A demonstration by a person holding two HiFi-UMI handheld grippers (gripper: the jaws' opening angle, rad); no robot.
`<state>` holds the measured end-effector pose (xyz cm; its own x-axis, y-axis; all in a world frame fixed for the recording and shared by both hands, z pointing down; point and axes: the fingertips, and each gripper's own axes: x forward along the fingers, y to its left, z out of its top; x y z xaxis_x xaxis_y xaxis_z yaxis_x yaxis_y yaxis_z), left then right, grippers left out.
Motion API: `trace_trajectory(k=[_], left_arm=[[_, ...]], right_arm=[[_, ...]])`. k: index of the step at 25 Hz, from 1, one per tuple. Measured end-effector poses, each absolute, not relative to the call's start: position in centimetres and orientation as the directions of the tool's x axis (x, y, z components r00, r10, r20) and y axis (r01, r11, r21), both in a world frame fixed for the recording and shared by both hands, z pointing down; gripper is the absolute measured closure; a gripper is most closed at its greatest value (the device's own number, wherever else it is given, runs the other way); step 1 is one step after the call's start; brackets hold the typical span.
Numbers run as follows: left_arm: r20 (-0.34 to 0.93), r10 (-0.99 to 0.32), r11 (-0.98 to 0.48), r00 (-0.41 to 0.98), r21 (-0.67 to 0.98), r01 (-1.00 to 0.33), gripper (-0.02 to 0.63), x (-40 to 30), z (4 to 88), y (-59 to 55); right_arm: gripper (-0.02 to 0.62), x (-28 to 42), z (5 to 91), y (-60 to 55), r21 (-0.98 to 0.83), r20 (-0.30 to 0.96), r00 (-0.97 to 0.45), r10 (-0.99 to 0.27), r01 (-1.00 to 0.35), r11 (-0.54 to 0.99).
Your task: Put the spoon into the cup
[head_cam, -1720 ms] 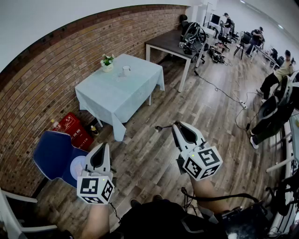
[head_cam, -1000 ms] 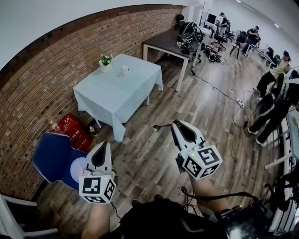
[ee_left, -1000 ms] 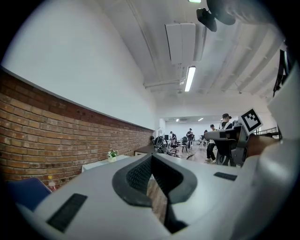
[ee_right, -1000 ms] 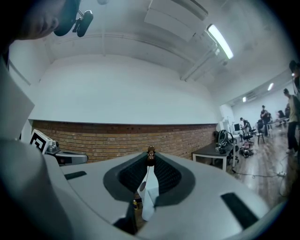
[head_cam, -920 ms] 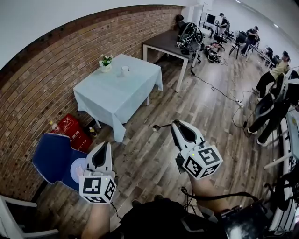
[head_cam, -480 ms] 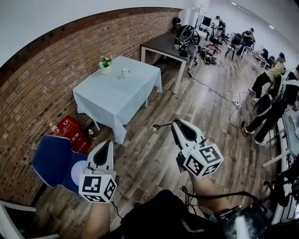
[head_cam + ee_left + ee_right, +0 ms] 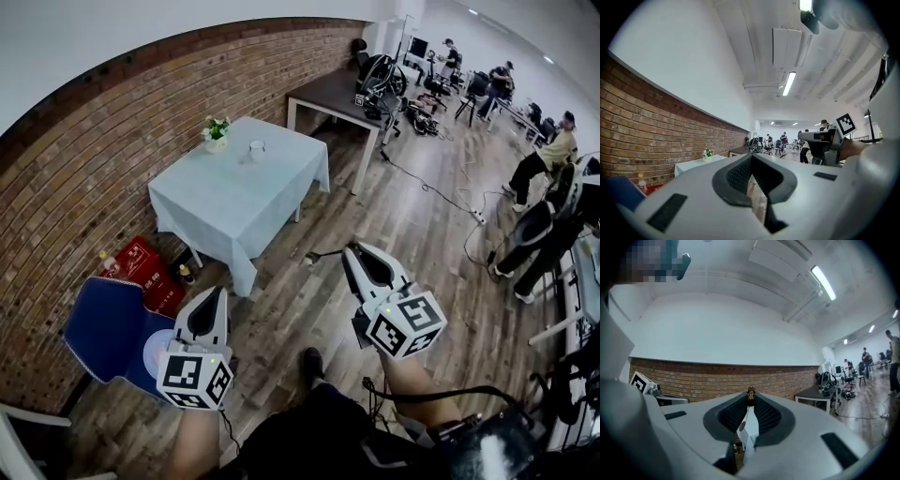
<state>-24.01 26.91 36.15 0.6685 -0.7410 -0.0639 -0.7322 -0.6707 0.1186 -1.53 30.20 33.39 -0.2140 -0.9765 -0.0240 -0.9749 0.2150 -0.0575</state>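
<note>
- Your right gripper has its jaws closed on the spoon, pinched at the very tips. The thin dark shaft sticks out to the left, above the wooden floor.
- Your left gripper has its jaws together with nothing between them.
- The cup — small and clear, likely glass — stands at the far end of the table with the pale cloth. It is well apart from you and near a flower pot.
- The spoon looks slim, light and stiff, so a tip pinch may let it swivel — hold the squeeze steady and avoid jolts.
- The cup probably tips easily. Lower the spoon in gently; your free left gripper could steady the cup's side.
</note>
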Motion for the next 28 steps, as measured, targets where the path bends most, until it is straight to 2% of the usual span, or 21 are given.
trace_trajectory(k=[10,28], left_arm=[[-0.055,-0.765,-0.643,0.641,0.115,-0.757,0.600,-20.8,35.7,20.8],[-0.007,-0.761,-0.647,0.649,0.083,-0.758,0.600,-8.8,35.4,8.7]], right_arm=[[0.541,2.1,33.3,23.3,-0.073,-0.037,-0.251,-0.967,-0.965,0.253],[0.541,13.2,32.8,12.3,-0.099,-0.039,-0.274,-0.961,-0.956,0.276]])
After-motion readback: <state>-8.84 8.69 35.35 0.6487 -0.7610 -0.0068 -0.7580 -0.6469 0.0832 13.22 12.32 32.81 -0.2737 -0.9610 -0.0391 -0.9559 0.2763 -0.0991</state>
